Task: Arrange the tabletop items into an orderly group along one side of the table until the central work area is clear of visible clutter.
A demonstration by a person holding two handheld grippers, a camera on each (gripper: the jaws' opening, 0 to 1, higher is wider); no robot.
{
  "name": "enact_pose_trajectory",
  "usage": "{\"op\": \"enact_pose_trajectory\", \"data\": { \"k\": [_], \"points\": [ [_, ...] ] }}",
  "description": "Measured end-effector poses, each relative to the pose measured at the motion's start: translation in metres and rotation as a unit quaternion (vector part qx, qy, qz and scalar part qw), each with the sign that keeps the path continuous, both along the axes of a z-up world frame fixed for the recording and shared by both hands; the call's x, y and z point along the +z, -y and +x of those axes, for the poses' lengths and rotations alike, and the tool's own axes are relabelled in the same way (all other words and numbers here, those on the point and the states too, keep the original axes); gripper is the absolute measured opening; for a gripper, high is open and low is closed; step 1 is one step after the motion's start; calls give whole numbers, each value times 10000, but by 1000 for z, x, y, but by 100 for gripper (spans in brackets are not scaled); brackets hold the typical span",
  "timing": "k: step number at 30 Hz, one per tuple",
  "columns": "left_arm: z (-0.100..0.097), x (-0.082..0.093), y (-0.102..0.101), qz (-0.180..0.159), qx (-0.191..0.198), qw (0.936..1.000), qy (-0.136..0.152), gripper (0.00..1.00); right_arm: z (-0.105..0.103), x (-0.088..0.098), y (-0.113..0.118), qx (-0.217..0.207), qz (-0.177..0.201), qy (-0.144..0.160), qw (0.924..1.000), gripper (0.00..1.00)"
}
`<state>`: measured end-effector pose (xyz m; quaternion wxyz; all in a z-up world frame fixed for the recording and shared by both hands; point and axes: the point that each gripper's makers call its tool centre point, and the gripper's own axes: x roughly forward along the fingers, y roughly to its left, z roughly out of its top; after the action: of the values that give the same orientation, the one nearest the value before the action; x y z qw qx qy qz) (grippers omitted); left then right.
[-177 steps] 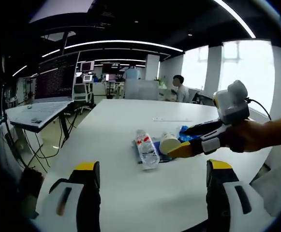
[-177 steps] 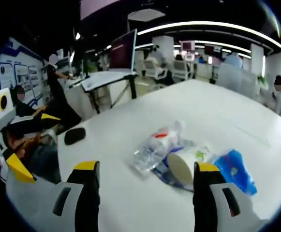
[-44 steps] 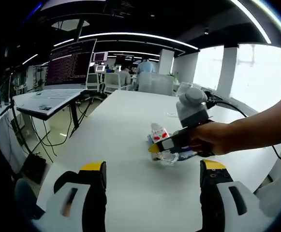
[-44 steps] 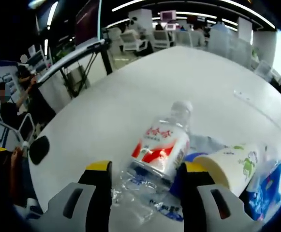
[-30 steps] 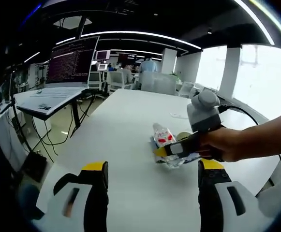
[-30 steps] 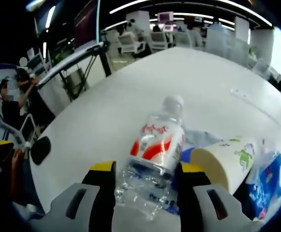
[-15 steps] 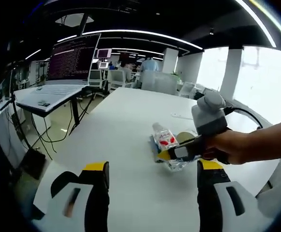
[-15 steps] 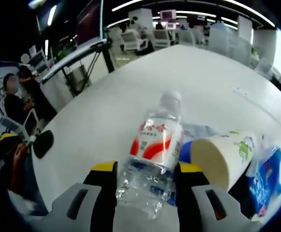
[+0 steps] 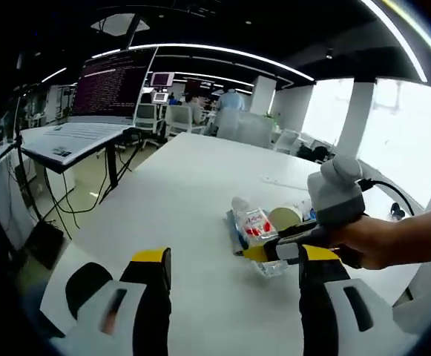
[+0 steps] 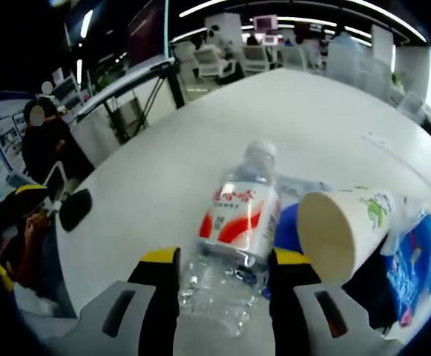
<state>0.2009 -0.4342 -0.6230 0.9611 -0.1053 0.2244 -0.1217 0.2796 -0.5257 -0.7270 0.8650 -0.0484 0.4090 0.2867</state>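
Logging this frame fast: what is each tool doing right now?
Left tool: open, holding nothing.
Right tool: shut on the water bottle, jaws on both its sides.

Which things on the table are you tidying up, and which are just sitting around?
Tidying: water bottle, clamped between the right tool's jaws; paper cup on its side; blue packet.

Just around: black mouse, laptop on a stand, office chairs.

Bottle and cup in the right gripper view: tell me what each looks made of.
Bottle: thin clear plastic, glossy, you see the table through its crinkled body; red and white printed label. Cup: likely paper, matte cream inside, printed outside. Right tongs are shut on the bottle.
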Motion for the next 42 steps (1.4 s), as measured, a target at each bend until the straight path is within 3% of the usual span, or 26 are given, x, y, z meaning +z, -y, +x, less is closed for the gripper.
{"op": "enact_pose_trajectory", "data": {
  "k": [12,42],
  "points": [
    [15,-4,3,-94,-21,9999,-37,67,-8,0,1,38,57,-6,10000,44],
    [51,-45,33,-563,-338,9966,-505,64,-30,0,7,379,354,-68,9986,44]
  ]
}}
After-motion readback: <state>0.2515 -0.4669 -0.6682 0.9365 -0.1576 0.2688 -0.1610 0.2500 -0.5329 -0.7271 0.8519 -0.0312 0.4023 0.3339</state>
